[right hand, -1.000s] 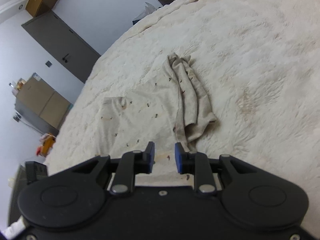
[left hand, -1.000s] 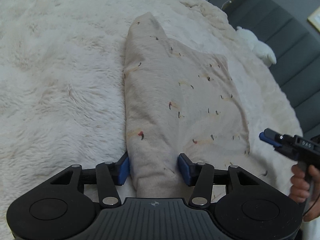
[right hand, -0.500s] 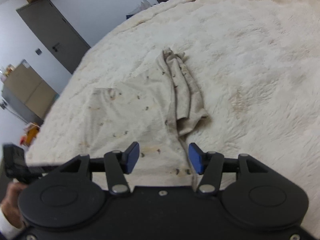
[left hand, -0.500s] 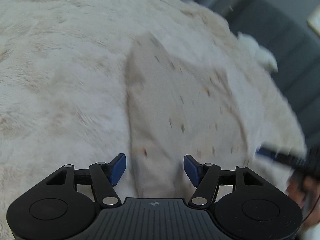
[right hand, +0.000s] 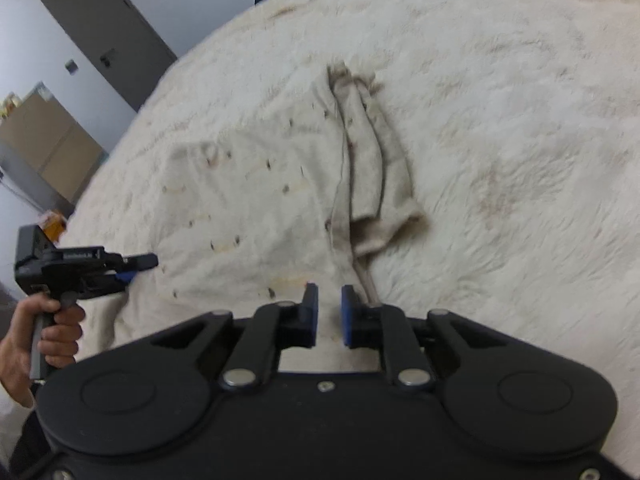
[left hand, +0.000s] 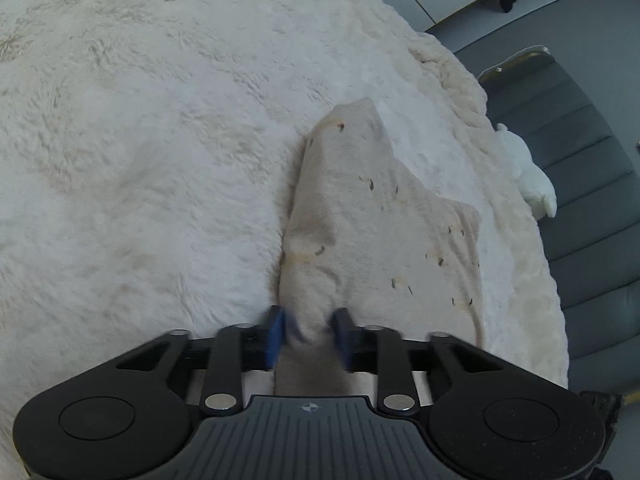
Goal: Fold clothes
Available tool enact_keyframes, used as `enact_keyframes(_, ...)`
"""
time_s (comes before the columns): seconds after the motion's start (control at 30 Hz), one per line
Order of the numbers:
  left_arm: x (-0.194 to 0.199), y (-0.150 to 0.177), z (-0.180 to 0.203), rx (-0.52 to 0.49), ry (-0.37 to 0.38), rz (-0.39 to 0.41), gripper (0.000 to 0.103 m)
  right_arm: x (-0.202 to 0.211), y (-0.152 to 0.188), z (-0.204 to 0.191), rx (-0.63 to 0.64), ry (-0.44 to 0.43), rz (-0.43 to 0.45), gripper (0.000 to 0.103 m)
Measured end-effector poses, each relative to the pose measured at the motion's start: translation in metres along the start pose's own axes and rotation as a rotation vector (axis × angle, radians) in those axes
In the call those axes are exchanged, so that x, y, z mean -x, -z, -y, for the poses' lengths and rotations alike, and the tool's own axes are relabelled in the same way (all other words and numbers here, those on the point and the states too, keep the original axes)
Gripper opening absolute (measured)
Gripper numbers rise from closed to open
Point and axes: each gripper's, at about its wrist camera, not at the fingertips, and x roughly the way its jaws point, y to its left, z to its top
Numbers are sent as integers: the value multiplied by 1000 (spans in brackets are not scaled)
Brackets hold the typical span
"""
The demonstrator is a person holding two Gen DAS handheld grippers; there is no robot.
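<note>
The shirt [left hand: 360,232] is light, limp and crease-prone; left gripper [left hand: 308,330] pinches its near hem, right gripper [right hand: 329,312] pinches the other hem corner.

The left gripper [left hand: 308,334] has its blue pads [left hand: 275,334] smeared by motion blur, and the bunched fold of the garment [left hand: 360,216] between them is blurred too, so how firmly it is pinched cannot be told. The gripper body hides the garment's near end at the bottom edge of the left wrist view. In the right wrist view, the right gripper [right hand: 329,316] covers the garment's [right hand: 256,200] near hem, and whether cloth sits between the 2 close-set jaws cannot be told. The small dark marks printed on the fabric are too small to identify. The bed blanket [right hand: 500,128] runs off the right edge.
</note>
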Motion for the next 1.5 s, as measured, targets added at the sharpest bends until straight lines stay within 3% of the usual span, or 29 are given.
enact_keyframes(0.07,-7,-16,4,-16,6,-5,55,5,-4,4,-25,1,38,33)
enact_keyframes(0.17,-26,-37,10,-32,11,-36,57,5,-8,6,-37,34,68,41)
enact_keyframes(0.37,-62,-66,21,-64,3,-61,58,-10,-24,10,-86,56,125,43)
enact_keyframes(0.4,-64,-68,23,-72,7,-60,50,-14,-27,10,-89,61,129,43)
enact_keyframes(0.43,-66,-70,24,-81,10,-59,49,-22,-32,10,-97,62,131,43)
enact_keyframes(0.6,-65,-90,22,-93,10,-47,56,-51,-49,13,-134,63,119,39)
enact_keyframes(0.7,-63,-104,17,-63,21,-37,58,-58,-69,16,-146,73,184,36)
enact_keyframes(0.8,-64,-112,15,-57,48,-28,60,-68,-92,17,-150,29,252,37)
enact_keyframes(0.93,-73,-118,14,-61,53,-36,59,-106,-115,15,-134,14,216,37)
enact_keyframes(0.97,-75,-119,15,-69,56,-40,55,-115,-119,14,-128,15,199,31)
enact_keyframes(1.0,-77,-121,16,-87,66,-48,35,-121,-122,13,-126,0,189,13)
enact_keyframes(1.03,-77,-122,16,-88,69,-48,30,-127,-126,14,-132,-18,182,6)
enact_keyframes(1.17,-77,-124,2,-12,118,-32,30,-133,-134,44,-318,-84,201,5)
enact_keyframes(1.2,-78,-123,1,0,120,-28,35,-134,-133,51,-355,-93,206,7)
enact_keyframes(1.23,-77,-122,-1,12,113,-27,48,-134,-131,52,-355,-84,204,10)
enact_keyframes(1.3,-74,-115,-2,46,99,-20,54,-127,-129,50,-337,-60,179,29)
enact_keyframes(1.33,-71,-111,-2,49,101,-16,56,-117,-128,47,-304,-53,169,30)
enact_keyframes(1.4,-58,-98,3,3,75,-21,58,-102,-123,43,-254,-44,167,44)
enact_keyframes(1.5,-39,-72,13,-106,13,-42,69,-73,-105,36,-188,-15,108,50)
